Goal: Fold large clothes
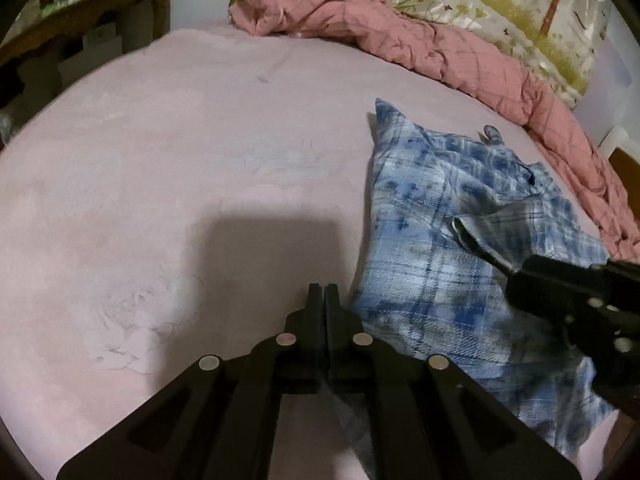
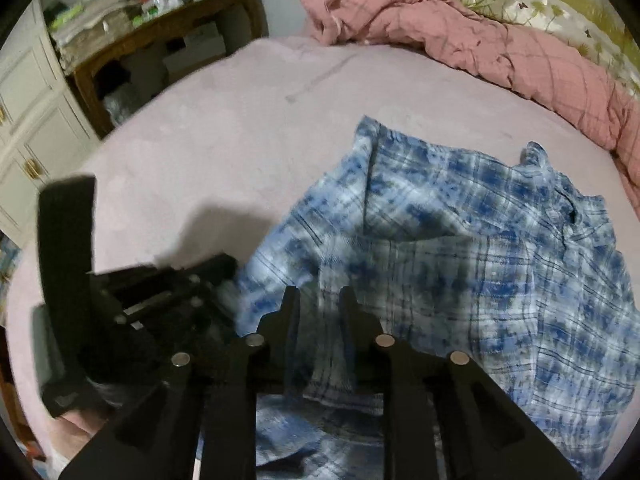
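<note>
A blue and white plaid shirt lies crumpled on the right part of a pink bed sheet. My left gripper is at the shirt's left edge with its jaws together, and a thin strip of the fabric runs between the fingers. Over the shirt's near part, my right gripper has its jaws a little apart. A fold of the shirt lies in the gap and the pads do not press on it. That fold stands raised at the right gripper's tips in the left wrist view.
A rumpled pink quilt runs along the far and right side of the bed, with floral bedding behind it. Beyond the bed's far left edge stand a cluttered wooden table and white cabinet doors.
</note>
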The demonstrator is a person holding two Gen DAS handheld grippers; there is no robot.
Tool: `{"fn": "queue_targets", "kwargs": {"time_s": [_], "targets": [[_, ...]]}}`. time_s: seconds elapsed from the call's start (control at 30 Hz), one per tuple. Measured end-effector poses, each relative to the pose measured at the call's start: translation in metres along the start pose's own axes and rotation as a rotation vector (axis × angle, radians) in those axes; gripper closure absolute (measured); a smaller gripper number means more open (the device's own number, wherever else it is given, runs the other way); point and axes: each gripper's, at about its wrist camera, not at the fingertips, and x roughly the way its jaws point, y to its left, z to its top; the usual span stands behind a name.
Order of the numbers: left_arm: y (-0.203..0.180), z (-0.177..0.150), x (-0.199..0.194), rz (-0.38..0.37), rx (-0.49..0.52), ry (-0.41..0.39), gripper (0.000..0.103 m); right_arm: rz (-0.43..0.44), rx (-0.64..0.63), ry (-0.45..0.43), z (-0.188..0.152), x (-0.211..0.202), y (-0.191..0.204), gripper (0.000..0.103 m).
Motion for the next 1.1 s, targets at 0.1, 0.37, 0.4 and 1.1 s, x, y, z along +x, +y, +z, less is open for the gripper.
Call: {"fn": "queue_targets", "kwargs": {"time_s": [0.1,0.37,0.4,1.1], "targets": [[0.002,0.0,0.001,-0.008,-0.006,0.001,0.103,-0.063,0.015,-0.014,-0.002,0.002,-0.004,0.099],[0.0,0.0,-0.002,-0.006,0.015,-0.014,0.103,-0.359,0.048,-0.252,0.001,-0.081,-0.057,0.101],[-0.001,0.0,-0.007,-0.029,0.023,-0.03,0.103,-0.41,0.072,-0.27,-0.002,-0.097,-0.077,0.101],[-0.132,-0.062,-0.02,-0.043,0.544,0.12,0.051,-0.511,0.539,-0.291,-0.164,-0.15,-0.289,0.071]]}}
